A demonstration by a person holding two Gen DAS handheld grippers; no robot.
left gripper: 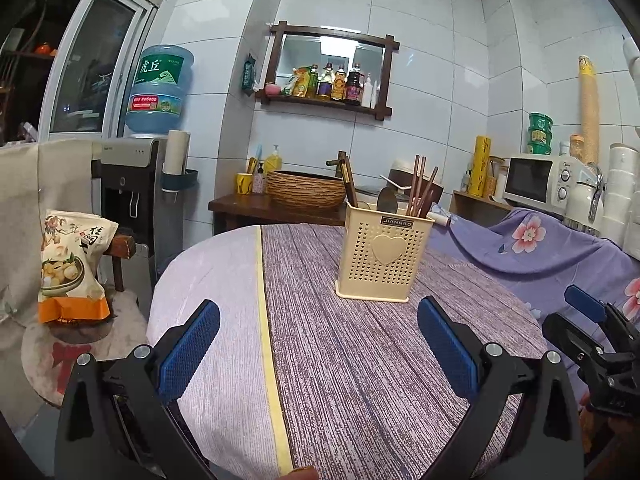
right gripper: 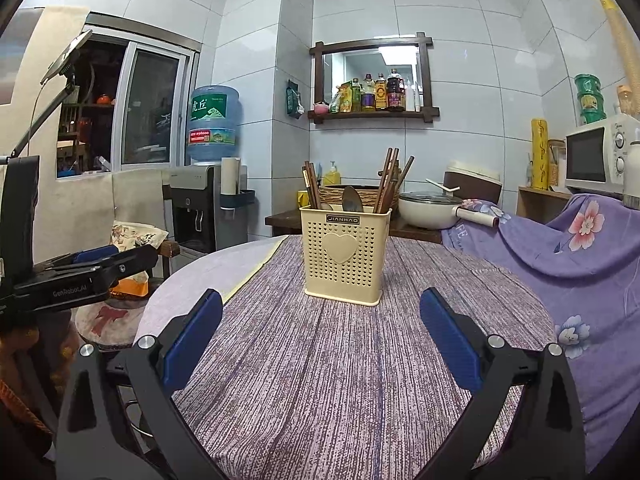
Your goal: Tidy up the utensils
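My left wrist camera looks forward along its own fingers, low over the desk [left gripper: 360, 380], facing the tiled back wall; the cream utensil holder [left gripper: 384, 256] sits right of centre, fairly near. My right wrist camera faces the same way, with the holder [right gripper: 346, 256] at centre. Both share the holder, wall shelf [left gripper: 328, 68] and microwave [right gripper: 600, 156].
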